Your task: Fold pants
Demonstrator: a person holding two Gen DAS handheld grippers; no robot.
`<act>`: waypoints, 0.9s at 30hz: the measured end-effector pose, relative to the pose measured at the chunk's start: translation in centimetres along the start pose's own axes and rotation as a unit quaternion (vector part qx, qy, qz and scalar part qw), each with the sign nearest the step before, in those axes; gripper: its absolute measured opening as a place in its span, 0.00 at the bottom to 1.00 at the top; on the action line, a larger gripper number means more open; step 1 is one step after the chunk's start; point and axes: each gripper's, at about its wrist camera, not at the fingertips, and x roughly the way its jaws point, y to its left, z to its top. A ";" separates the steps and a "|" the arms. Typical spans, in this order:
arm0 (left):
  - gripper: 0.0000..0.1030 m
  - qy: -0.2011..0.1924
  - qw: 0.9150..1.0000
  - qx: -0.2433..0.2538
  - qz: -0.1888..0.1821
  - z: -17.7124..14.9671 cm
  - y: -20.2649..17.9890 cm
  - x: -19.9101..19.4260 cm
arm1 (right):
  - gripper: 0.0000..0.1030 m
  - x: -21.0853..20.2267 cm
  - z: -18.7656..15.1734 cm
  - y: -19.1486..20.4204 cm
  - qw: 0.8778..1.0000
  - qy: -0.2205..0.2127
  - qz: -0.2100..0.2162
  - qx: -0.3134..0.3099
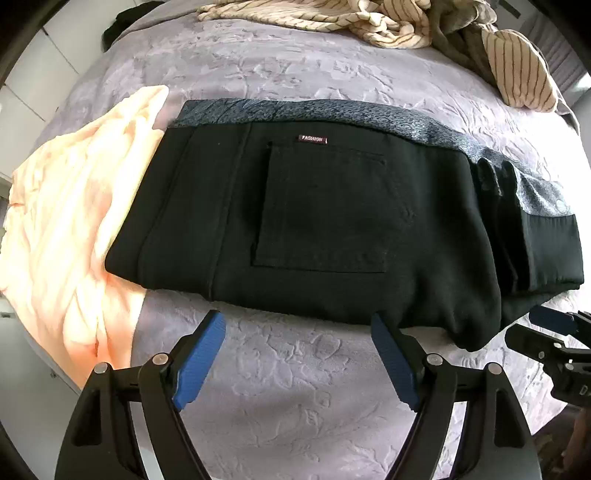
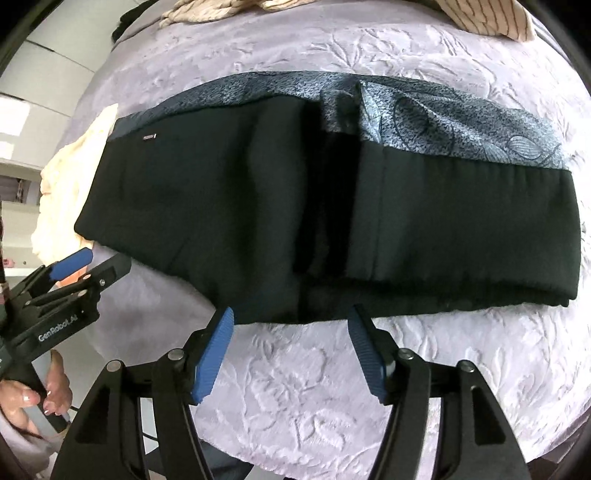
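Black pants (image 1: 314,221) lie folded lengthwise across the lilac bedspread, back pocket and a small "FASHION" label facing up. They lie on top of a blue-grey patterned garment (image 1: 332,110) that shows along the far edge. In the right wrist view the pants (image 2: 332,221) span the frame, with a bunched fold in the middle. My left gripper (image 1: 297,325) is open and empty, its tips just short of the near edge of the pants. My right gripper (image 2: 291,319) is open and empty, its tips at the near edge. Each gripper also shows in the other's view: the right one (image 1: 546,325) and the left one (image 2: 92,264).
A peach cloth (image 1: 74,229) lies at the left end of the pants, partly under them. Striped cream clothes (image 1: 369,18) are heaped at the far side of the bed. The embossed bedspread (image 1: 295,387) stretches in front of the pants. White cabinets stand to the left.
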 end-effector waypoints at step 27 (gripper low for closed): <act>1.00 0.027 0.999 -0.032 0.010 -1.1 3.3 1.9 | 0.25 0.5 1.4 -1.8 0.994 -0.023 -0.094 -0.044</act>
